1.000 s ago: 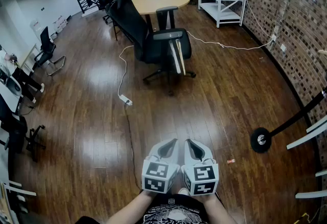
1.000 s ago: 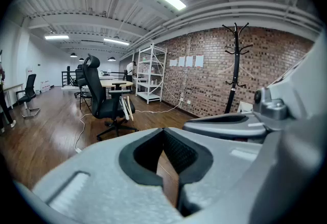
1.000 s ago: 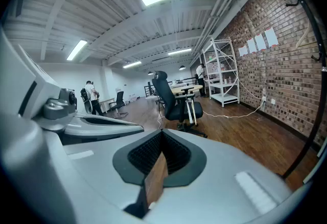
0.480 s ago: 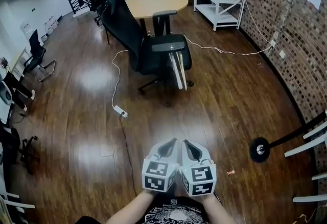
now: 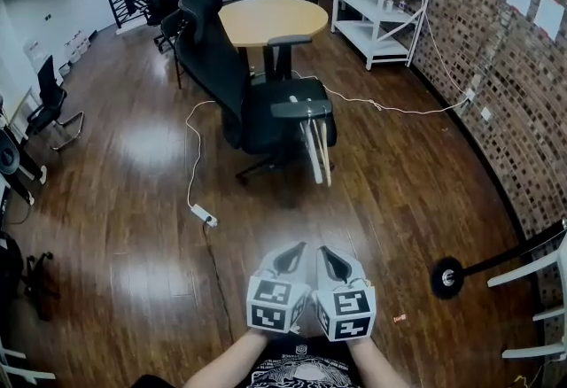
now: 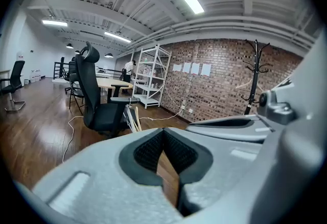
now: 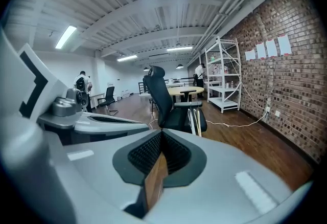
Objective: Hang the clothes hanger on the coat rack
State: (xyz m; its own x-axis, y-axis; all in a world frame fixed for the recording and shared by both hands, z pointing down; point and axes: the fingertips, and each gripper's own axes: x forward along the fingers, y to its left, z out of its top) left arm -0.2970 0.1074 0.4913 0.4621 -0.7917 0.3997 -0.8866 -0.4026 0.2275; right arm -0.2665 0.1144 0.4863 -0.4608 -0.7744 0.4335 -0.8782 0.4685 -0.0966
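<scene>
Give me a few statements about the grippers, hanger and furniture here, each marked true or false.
Both the left gripper and the right gripper are shut and empty. True.
The wooden hanger hangs on the coat rack. False: it is at the black chair, apart from the coat rack.
The round table stands beyond the chair. True.
The power strip lies on the table. False: it lies on the floor.
</scene>
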